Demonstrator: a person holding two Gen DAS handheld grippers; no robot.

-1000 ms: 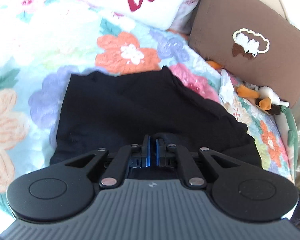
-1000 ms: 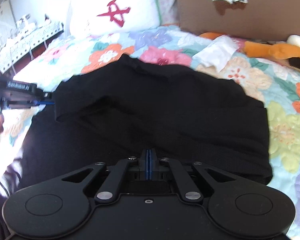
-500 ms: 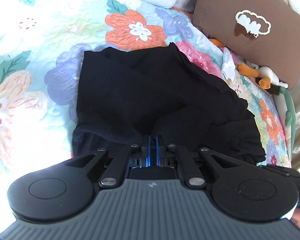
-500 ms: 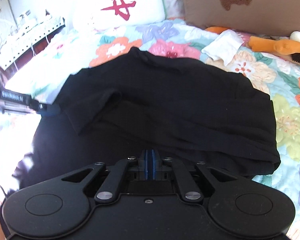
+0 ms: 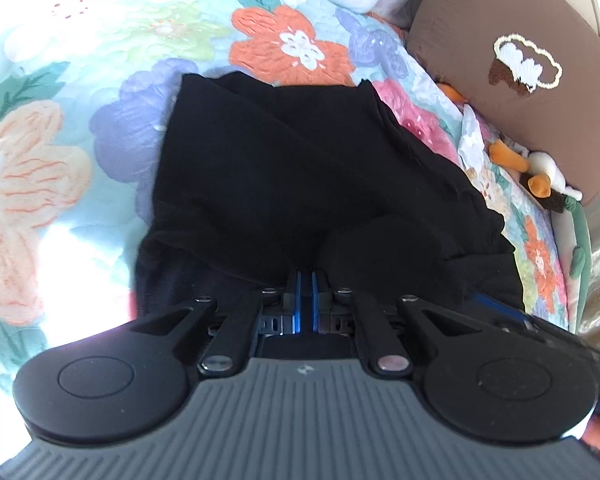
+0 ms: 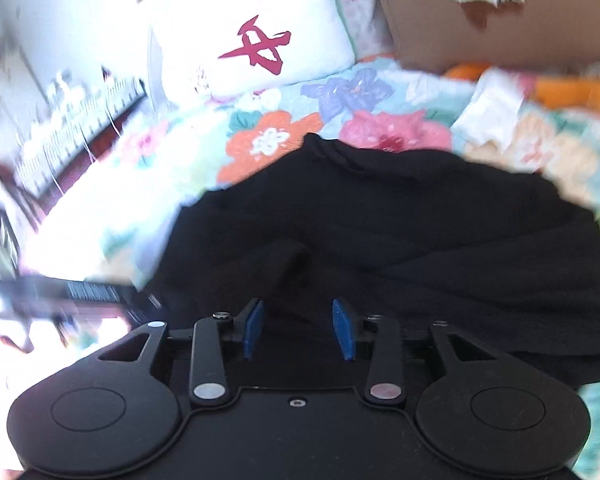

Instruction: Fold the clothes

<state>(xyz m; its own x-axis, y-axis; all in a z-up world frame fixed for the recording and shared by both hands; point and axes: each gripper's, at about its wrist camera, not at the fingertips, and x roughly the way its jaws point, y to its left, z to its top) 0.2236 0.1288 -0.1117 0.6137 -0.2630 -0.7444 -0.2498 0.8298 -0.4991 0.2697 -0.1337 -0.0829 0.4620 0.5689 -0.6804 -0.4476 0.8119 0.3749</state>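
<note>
A black garment (image 5: 300,176) lies partly folded on the floral quilt (image 5: 60,128). My left gripper (image 5: 307,280) is shut on a fold of the black garment at its near edge. In the right wrist view the garment (image 6: 440,232) lies bunched in front of my right gripper (image 6: 298,320), which is open, its blue pads (image 6: 342,328) apart just above the cloth and holding nothing. The left gripper's body (image 6: 92,292) shows blurred at the left of that view, and the right gripper shows at the left wrist view's right edge (image 5: 512,316).
A brown cushion (image 5: 512,64) and a white cushion with a red mark (image 6: 256,36) stand at the head of the bed. A plush duck (image 5: 540,172) and white cloth (image 6: 488,116) lie by the brown cushion. A rack (image 6: 68,128) stands left of the bed.
My right gripper has opened and let go of the garment. The garment has been drawn toward me and lies more bunched. The right wrist view now is motion-blurred.
</note>
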